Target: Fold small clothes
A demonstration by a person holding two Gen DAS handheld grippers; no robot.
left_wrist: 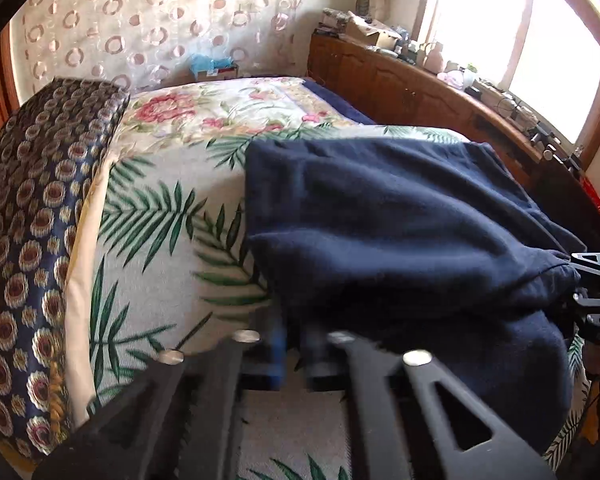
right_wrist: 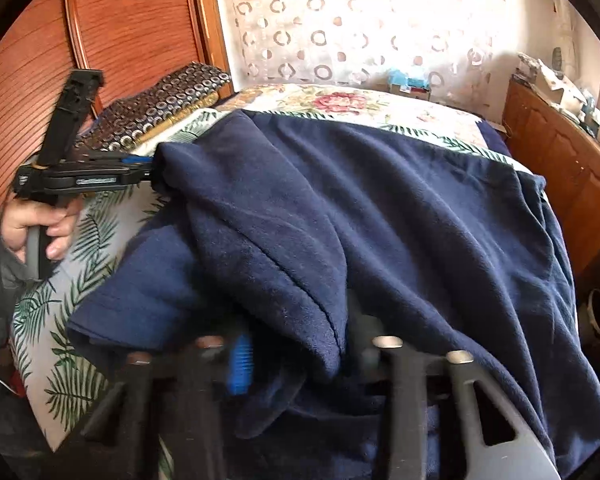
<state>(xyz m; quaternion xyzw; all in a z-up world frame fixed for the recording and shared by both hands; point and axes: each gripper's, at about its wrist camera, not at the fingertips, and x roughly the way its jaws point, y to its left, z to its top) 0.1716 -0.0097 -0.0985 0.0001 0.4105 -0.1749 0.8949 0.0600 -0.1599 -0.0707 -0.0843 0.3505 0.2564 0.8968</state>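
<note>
Bedroom: bed (left_wrist: 160, 184) under palm-leaf spread, patterned pillow (left_wrist: 32, 240) left, cluttered wooden cabinet (left_wrist: 400, 84) by window. Navy garment (right_wrist: 380, 220) draped across bed, left gripper (right_wrist: 150, 170) and right gripper (right_wrist: 300, 360) each pinching an edge.

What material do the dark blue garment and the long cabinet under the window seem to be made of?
Dark blue garment: probably a soft knit, cotton or fleece; matte, slightly fuzzy surface that drapes in loose folds. Long cabinet: apparently wood, or a wood veneer; reddish-brown, with a mild sheen and panelled doors.
</note>
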